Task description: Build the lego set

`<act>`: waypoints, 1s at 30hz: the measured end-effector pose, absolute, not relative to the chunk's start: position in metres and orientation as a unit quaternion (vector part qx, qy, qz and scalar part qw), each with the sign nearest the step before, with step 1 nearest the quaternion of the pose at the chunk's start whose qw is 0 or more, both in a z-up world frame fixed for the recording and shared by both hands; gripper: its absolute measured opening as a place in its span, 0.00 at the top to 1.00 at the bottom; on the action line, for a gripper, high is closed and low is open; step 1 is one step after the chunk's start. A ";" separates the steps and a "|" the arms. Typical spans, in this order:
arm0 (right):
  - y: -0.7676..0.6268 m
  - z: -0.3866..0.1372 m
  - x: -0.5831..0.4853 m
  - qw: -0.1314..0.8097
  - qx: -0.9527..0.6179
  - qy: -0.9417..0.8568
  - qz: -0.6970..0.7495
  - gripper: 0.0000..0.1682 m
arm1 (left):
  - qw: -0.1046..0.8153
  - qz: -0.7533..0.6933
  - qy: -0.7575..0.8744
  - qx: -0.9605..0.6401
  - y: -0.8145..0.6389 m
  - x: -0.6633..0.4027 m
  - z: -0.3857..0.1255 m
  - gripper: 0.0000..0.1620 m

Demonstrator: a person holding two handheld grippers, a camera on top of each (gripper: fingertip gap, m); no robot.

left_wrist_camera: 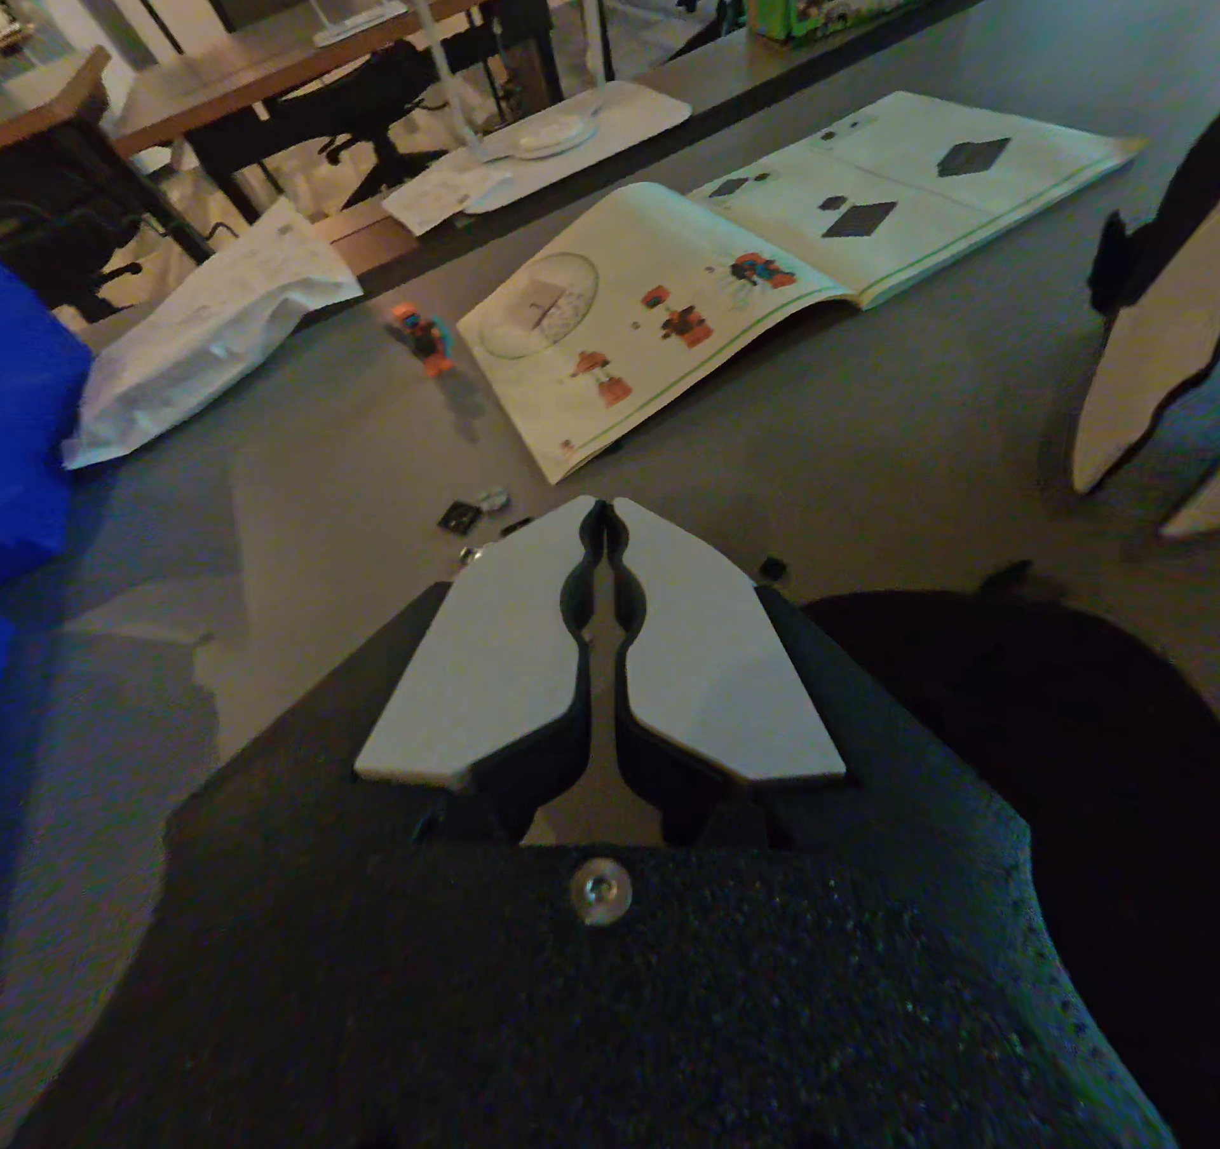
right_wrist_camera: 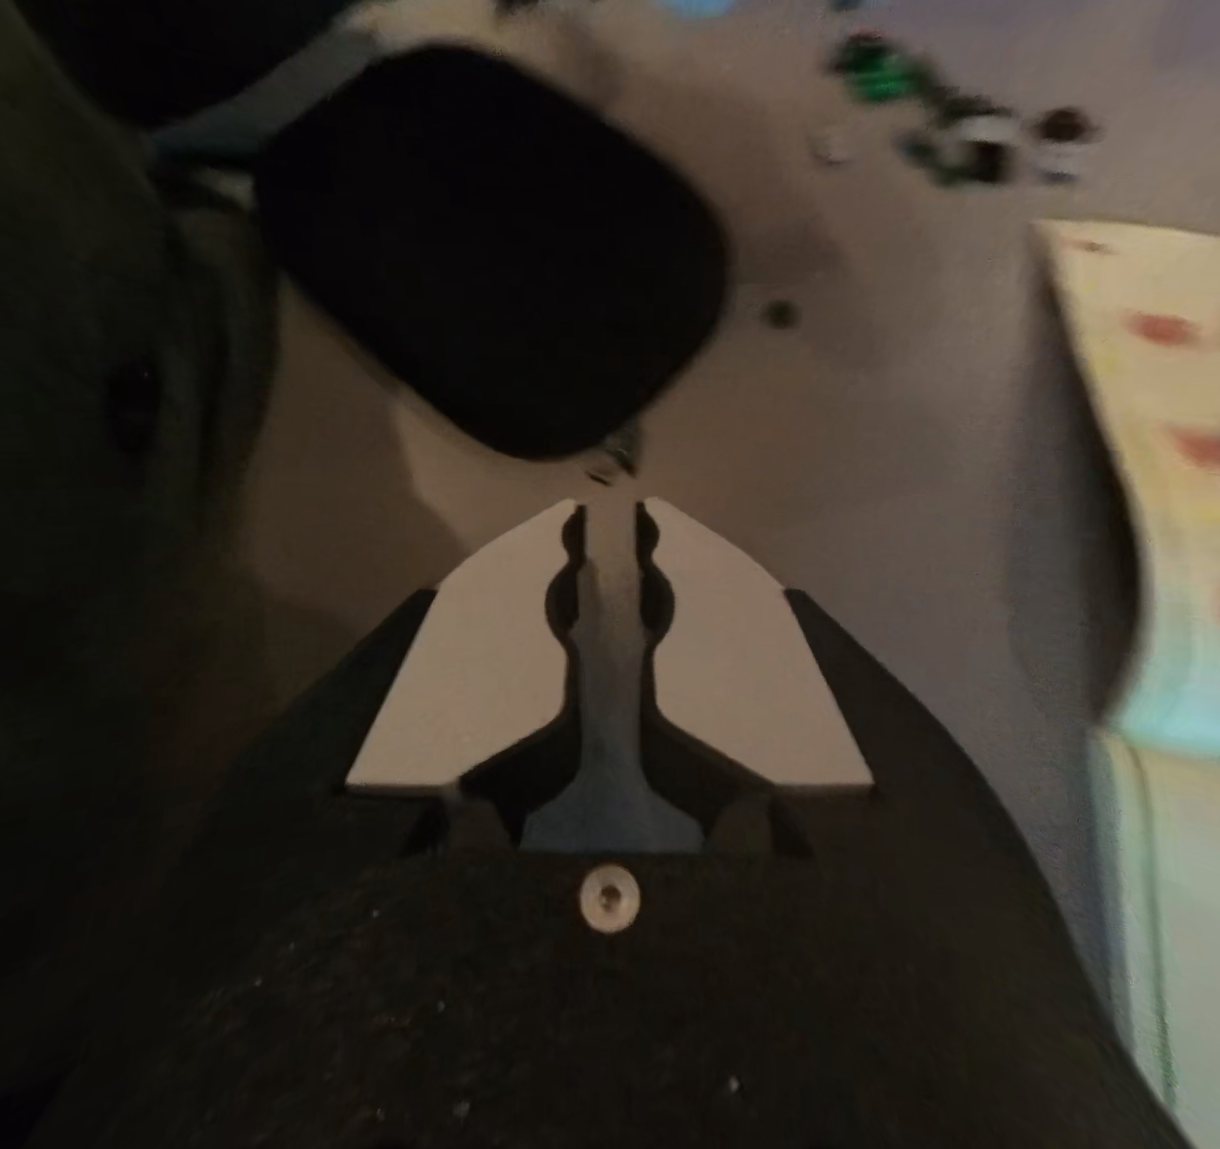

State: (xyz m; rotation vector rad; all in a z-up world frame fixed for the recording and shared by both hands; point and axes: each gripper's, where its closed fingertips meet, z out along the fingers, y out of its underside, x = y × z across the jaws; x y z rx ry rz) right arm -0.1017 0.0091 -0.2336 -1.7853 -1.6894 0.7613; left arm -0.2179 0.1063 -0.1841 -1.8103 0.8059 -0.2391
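The left tongs [left_wrist_camera: 604, 510] are clenched with their tips together and nothing visible between them, held low over the tabletop [left_wrist_camera: 858, 430] just short of a few small dark loose pieces [left_wrist_camera: 459, 516], probably so one can be picked next. The right tongs [right_wrist_camera: 610, 510] stand slightly parted and empty, pointing at a large black rounded object [right_wrist_camera: 488, 246] in a blurred view. Beyond the left tongs the instruction booklet [left_wrist_camera: 660, 325] lies open for reading, with the small orange built figure [left_wrist_camera: 426, 341] standing beside its left edge, clear of the working spot.
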 end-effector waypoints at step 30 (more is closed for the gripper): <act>0.160 -0.221 -0.180 0.342 -0.666 -0.647 0.145 0.84 | 0.556 -0.120 0.304 -0.764 0.101 -0.271 -0.189 1.00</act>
